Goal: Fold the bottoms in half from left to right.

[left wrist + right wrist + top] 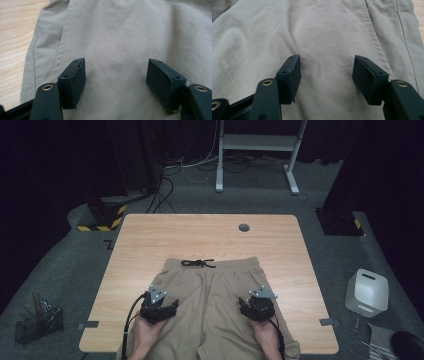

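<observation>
A pair of beige shorts (215, 295) lies flat on the wooden table (150, 245), waistband away from me, with a black drawstring (198, 263) tied at the top. My left gripper (161, 307) hovers over the left leg, open, with bare cloth (117, 50) between its jaws. Over the right leg my right gripper (255, 307) is open too, jaws wide above the fabric (324, 37). A side seam (404, 50) runs down the shorts at the right of the right gripper view. Both leg hems hang at the table's near edge.
A grey cable grommet (244, 227) sits near the table's far edge. On the floor stand a white canister (367, 292) at the right and a wire basket (37, 322) at the left. A white desk frame (257, 150) stands behind.
</observation>
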Demonstrator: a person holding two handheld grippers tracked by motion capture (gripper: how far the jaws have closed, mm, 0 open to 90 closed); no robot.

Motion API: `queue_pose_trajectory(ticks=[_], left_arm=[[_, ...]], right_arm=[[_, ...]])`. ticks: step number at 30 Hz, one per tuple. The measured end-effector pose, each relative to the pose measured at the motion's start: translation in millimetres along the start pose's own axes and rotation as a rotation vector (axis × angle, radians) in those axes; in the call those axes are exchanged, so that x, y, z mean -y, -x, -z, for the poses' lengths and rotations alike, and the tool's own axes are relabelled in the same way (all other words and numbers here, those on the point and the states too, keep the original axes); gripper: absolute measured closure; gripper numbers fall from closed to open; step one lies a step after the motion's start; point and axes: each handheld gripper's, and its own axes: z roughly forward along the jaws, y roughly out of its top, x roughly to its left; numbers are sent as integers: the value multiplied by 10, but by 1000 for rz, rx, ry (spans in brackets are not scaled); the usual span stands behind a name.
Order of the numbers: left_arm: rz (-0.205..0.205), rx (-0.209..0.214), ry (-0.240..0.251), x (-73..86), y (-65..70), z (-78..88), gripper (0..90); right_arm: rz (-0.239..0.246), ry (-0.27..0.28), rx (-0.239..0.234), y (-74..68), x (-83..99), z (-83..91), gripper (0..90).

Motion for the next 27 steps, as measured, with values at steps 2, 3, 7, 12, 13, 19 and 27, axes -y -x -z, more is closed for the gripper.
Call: queue_pose_trajectory(ticks=[2, 3, 7, 12, 13, 19, 27], left_arm=[[-7, 23, 3, 32, -11, 39, 331], [-7, 38, 5, 42, -28, 55, 331], [21, 88, 0, -17, -139, 64, 328], [42, 73, 18, -259, -322, 45, 309], [42, 66, 21, -294, -347, 40, 309], [35, 36, 3, -493, -522, -108, 378], [41, -19, -63, -532, -687, -361, 369]], right_arm=[[0, -1, 0, -7, 9, 10, 400], [1, -1, -1, -11, 14, 16, 400], [2, 0, -3, -11, 16, 18, 399], [4, 0, -1, -11, 16, 18, 399], [4, 0, -2, -11, 16, 19, 399], [5, 0, -3, -9, 17, 19, 399], [4, 0, -3, -8, 16, 19, 399]])
